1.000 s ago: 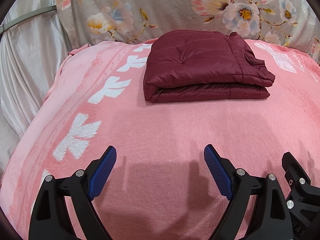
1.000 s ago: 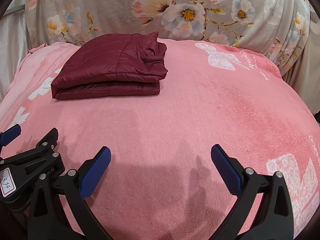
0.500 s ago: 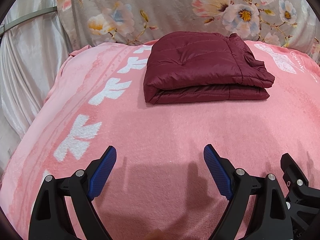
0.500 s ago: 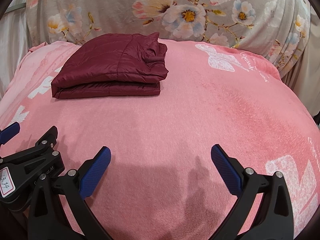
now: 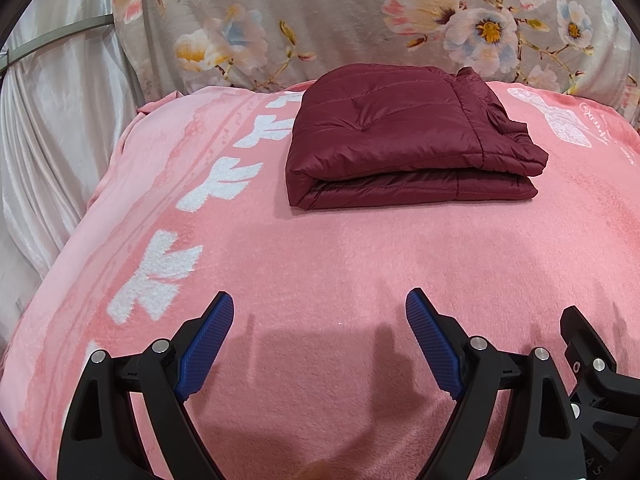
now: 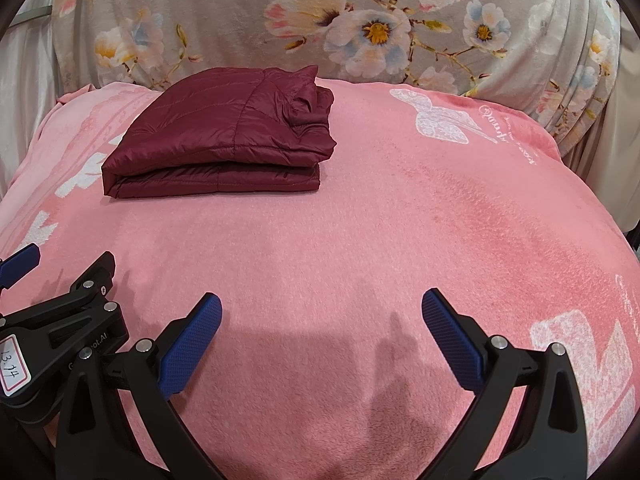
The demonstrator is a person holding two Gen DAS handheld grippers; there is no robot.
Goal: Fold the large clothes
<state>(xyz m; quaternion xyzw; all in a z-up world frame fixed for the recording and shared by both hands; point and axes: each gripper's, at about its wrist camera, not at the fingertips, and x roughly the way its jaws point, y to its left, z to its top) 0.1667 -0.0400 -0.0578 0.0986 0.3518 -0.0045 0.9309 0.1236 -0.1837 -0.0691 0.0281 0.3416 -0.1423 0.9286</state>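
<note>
A dark red quilted jacket lies folded into a neat rectangle on the pink blanket, toward its far side; it also shows in the right wrist view. My left gripper is open and empty, low over the blanket, well short of the jacket. My right gripper is open and empty too, beside the left one and to the right of the jacket. Part of the left gripper shows at the left edge of the right wrist view.
A grey flowered cloth stands up behind the blanket. A pale satin curtain hangs at the left. The blanket drops away at its left edge and its right edge.
Both grippers have drifted very slightly; the jacket sits a touch lower in the views. Nothing was taken hold of or let go.
</note>
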